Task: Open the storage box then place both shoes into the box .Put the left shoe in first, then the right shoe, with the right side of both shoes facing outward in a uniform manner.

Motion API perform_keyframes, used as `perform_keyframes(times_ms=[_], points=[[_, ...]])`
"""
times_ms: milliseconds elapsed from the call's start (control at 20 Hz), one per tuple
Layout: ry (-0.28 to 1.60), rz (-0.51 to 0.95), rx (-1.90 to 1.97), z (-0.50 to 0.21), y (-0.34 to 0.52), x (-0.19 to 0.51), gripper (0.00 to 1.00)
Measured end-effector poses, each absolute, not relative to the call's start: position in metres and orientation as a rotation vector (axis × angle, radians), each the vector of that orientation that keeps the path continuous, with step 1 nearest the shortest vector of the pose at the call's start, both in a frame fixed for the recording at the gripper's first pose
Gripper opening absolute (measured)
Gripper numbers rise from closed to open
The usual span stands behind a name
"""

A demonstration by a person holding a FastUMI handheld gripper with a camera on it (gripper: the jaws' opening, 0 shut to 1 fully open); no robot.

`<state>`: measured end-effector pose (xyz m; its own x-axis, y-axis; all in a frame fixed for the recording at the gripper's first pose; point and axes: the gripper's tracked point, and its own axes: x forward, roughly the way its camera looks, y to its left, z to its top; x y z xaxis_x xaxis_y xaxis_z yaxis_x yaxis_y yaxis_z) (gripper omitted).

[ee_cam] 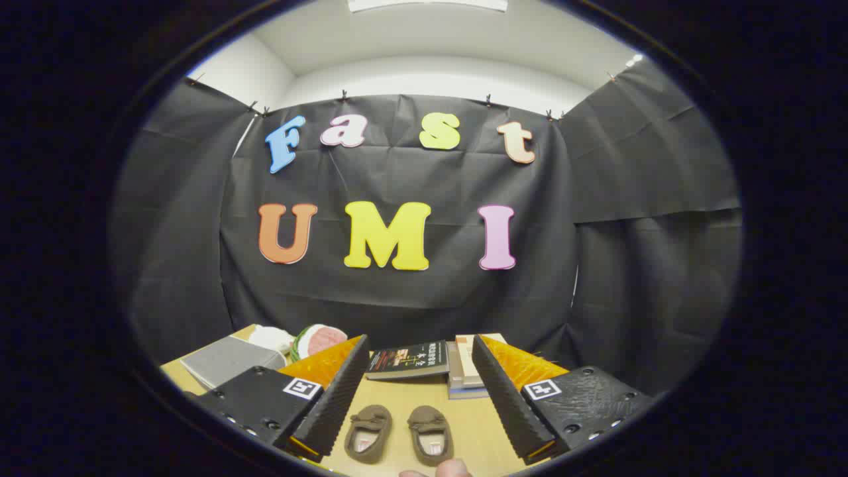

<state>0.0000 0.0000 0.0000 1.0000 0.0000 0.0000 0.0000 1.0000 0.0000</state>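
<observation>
— Looking along the gripper [419, 391], what are the fingers at?

— Spread wide apart, holding nothing. Each finger [338, 397] slants up from the lower part of the frame, with bare table [397, 411] showing in the gap between them.

— And the shoes?

— Both sit low in the centre of the frame, on the wooden table, inside that gap and touching neither finger. They are small brown slip-ons, side by side with a narrow space between, toes pointing away towards the far wall. The left-hand shoe [368, 432] lies just beside the left finger; the right-hand shoe [430, 434] lies nearer the middle. Which is the left shoe of the pair I cannot tell.

— Any sign of the storage box?

— A grey flat-topped thing [228, 361] lies at the lower left, behind the left finger. Whether that is the box I cannot say.

— What else is on the table?

— A dark-covered book [409, 360] lies flat beyond the shoes, and a small stack of books [464, 371] sits touching its right edge. To the left, behind the grey thing, there is a soft white and pink-green toy [311, 339], partly hidden. Fingertips of a person's hand [445, 470] show at the very bottom, just below the shoes.
</observation>
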Motion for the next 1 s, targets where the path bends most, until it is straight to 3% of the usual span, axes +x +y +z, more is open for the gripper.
perform_keyframes(times_ms=[1000], points=[[0.018, 0.061, 0.016, 0.008, 0.023, 0.012, 0.95]])
